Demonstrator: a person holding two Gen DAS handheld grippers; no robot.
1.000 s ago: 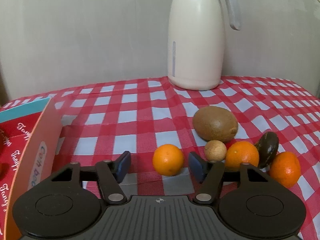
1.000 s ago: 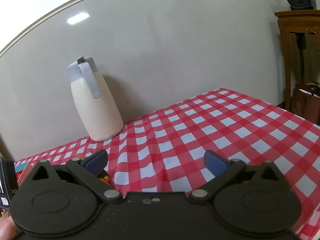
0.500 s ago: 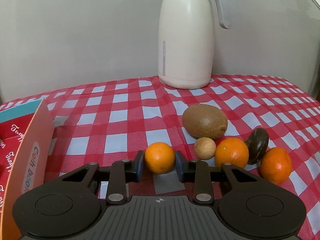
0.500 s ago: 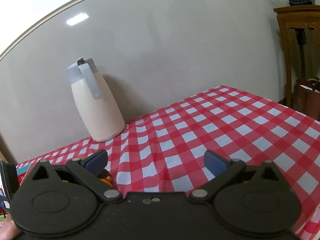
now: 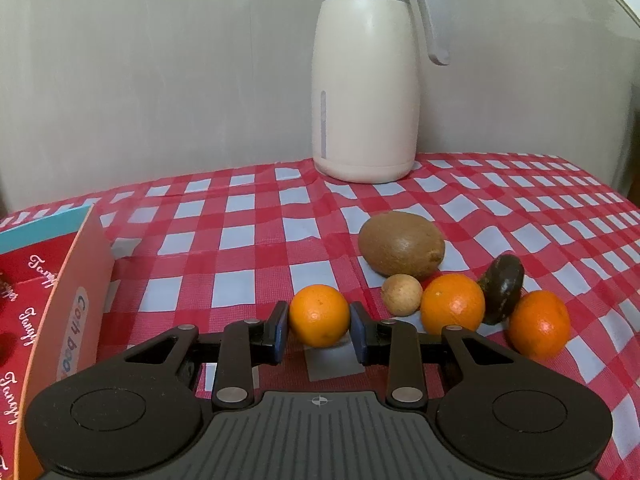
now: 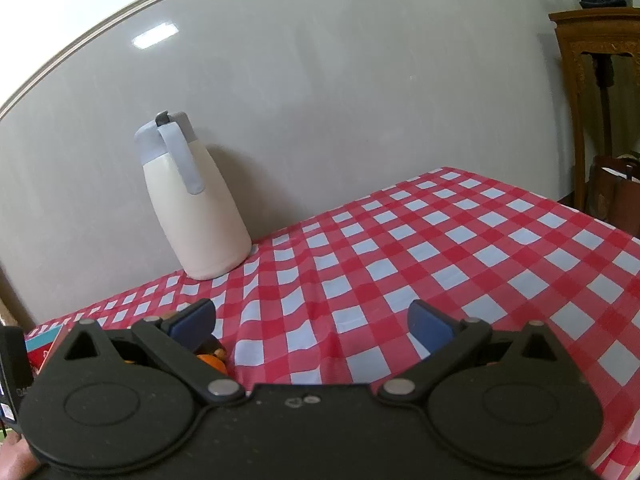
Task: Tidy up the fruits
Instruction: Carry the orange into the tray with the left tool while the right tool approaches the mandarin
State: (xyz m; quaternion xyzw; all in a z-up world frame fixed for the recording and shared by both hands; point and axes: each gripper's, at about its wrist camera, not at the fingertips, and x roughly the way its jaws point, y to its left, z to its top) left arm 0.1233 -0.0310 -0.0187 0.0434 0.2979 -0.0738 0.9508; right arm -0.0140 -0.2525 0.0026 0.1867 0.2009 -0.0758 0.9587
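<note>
My left gripper [image 5: 319,330] is shut on a small orange [image 5: 319,315], held just above the red checked tablecloth [image 5: 248,264]. To its right lie a small tan round fruit [image 5: 401,294], a second orange [image 5: 453,304], a dark avocado [image 5: 502,283], a third orange [image 5: 539,325] and a brown kiwi [image 5: 401,249] behind them. An open red and orange box [image 5: 68,312] stands at the left. My right gripper [image 6: 312,322] is open and empty above the cloth; a bit of fruit [image 6: 210,358] shows under its left finger.
A cream thermos jug [image 5: 366,76] with a grey lid stands at the back against the wall, also in the right wrist view [image 6: 196,196]. A wooden stand [image 6: 596,92] is beyond the table's right edge.
My left gripper closed on the small orange and has lifted slightly. The right gripper has barely moved.
</note>
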